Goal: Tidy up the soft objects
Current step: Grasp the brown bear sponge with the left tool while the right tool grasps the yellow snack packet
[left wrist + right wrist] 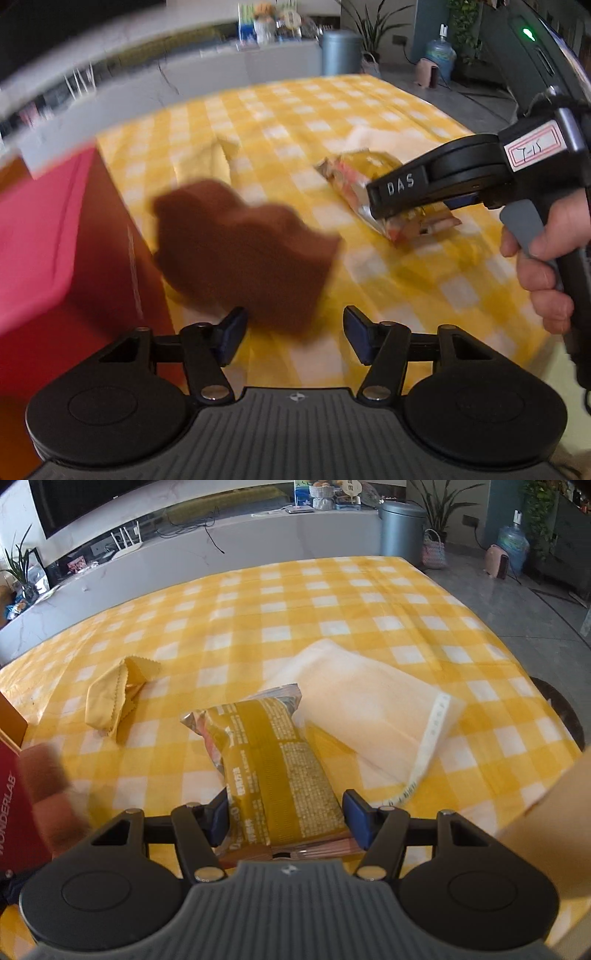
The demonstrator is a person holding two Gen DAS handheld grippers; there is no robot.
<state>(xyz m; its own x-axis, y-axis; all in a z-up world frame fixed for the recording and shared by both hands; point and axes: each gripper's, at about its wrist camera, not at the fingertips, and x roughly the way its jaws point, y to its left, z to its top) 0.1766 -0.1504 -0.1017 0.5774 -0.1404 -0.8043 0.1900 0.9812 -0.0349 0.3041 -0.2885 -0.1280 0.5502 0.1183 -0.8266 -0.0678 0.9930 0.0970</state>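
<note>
Brown sponge-like block [240,254] (blurred) lies ahead of the left gripper [295,332], whose jaws stand apart with nothing pressed between them, beside a red box [44,240] on the yellow checked cloth [295,110]. Right wrist view: the right gripper [286,818] has its blue pads closed against the yellow snack packet [269,760], with a cream towel [373,709] just beyond and a folded yellow cloth [114,698] well left.

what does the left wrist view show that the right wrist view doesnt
Only the left wrist view: the right gripper from outside, a hand on its trigger, and the open left gripper.

Only the right wrist view: the white towel whole, and the right gripper's pads against the snack packet.

Both: the packet, brown sponge, yellow cloth, red box, checked tablecloth.
</note>
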